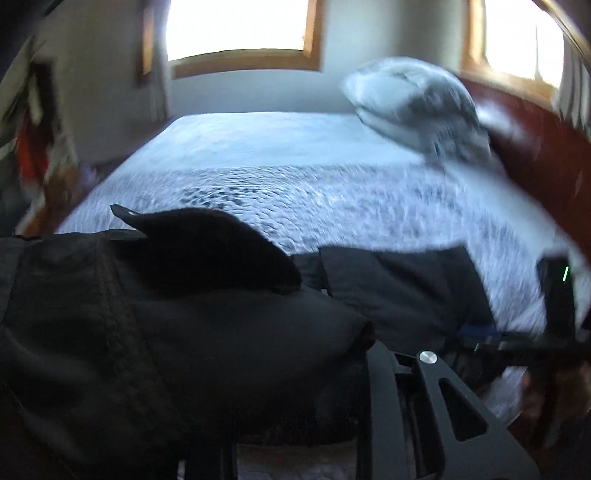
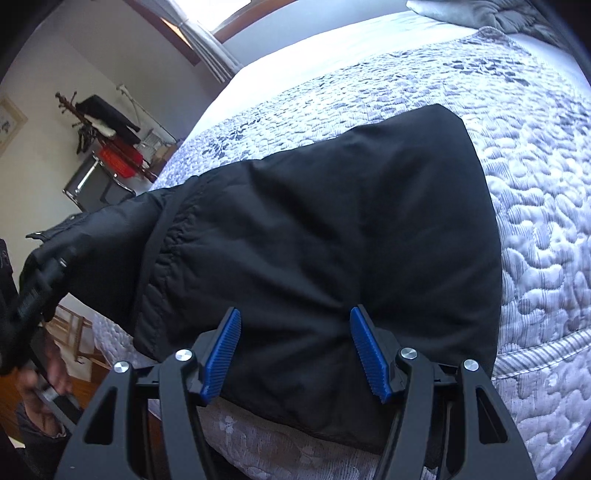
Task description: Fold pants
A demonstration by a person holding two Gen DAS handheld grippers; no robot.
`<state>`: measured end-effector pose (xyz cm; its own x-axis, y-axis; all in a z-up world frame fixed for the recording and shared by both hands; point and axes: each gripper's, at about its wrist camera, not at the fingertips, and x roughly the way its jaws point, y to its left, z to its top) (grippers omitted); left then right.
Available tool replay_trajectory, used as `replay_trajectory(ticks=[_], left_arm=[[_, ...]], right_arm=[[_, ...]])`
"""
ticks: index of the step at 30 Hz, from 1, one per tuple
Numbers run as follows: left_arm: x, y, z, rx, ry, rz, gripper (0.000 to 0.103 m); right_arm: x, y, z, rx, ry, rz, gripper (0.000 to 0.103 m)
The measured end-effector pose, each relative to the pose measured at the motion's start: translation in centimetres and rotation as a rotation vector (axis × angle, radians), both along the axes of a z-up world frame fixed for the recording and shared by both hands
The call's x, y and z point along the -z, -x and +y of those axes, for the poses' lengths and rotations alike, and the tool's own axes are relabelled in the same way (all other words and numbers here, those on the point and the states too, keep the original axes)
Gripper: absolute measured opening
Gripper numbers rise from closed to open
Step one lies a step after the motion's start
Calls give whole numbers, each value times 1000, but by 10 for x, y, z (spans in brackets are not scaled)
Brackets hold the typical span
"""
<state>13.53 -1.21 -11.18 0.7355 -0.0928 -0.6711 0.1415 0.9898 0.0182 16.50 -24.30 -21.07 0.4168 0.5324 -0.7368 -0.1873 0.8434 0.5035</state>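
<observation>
Black pants (image 2: 314,221) lie on the quilted bedspread (image 2: 535,184) near the bed's front edge, folded into a wide dark slab. My right gripper (image 2: 295,354) is open, its blue pads (image 2: 365,350) standing on either side of a fold of the pants' near edge. In the left wrist view the pants (image 1: 147,314) fill the lower left and cover my left gripper's fingers; fabric is bunched up and lifted there. The left gripper also shows in the right wrist view (image 2: 48,273), at the pants' left end. The right gripper shows blurred in the left wrist view (image 1: 517,343).
A grey pillow (image 1: 417,110) lies at the head of the bed by a dark red headboard (image 1: 535,147). A coat rack (image 2: 99,122) and a chair (image 2: 96,181) stand by the wall left of the bed. Windows (image 1: 236,26) are behind.
</observation>
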Motion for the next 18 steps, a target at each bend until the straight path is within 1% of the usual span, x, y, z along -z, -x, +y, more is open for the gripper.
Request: replay_trajectory(ticks=[1,3,4,6,8,9,10,11,13,16,18], left_arm=[[4,0,-15,37,-77,12,21],[13,-4,-31,87,-194,31,22],[17,-13,-33,102,-233,41,22],[24,-11,-49,145,-332,63,25],[26,-9,-63,187,-390,90,31],[23,-8,-66,199,-399,99,32],[20,-8,-68,211,-395,107,36],[18,-9,-66,219,-383,111,41],[13,-6,-70,246,-349,113,45],[11,2,-76,309,-328,111,49],[12,8,-84,356,-338,116,49]], right_arm=[[0,0,-1,1,-9,0,63],[2,0,-5,2,-36,1,62],[3,0,-7,3,-46,1,62],[4,-1,-11,4,-71,3,62],[6,-2,-14,2,-93,5,62],[7,-2,-16,1,-100,5,62],[8,-2,-18,0,-106,5,62],[9,-3,-19,0,-115,6,62],[8,1,-20,3,-130,7,62],[9,0,-26,16,-155,14,62],[9,0,-30,29,-171,19,62]])
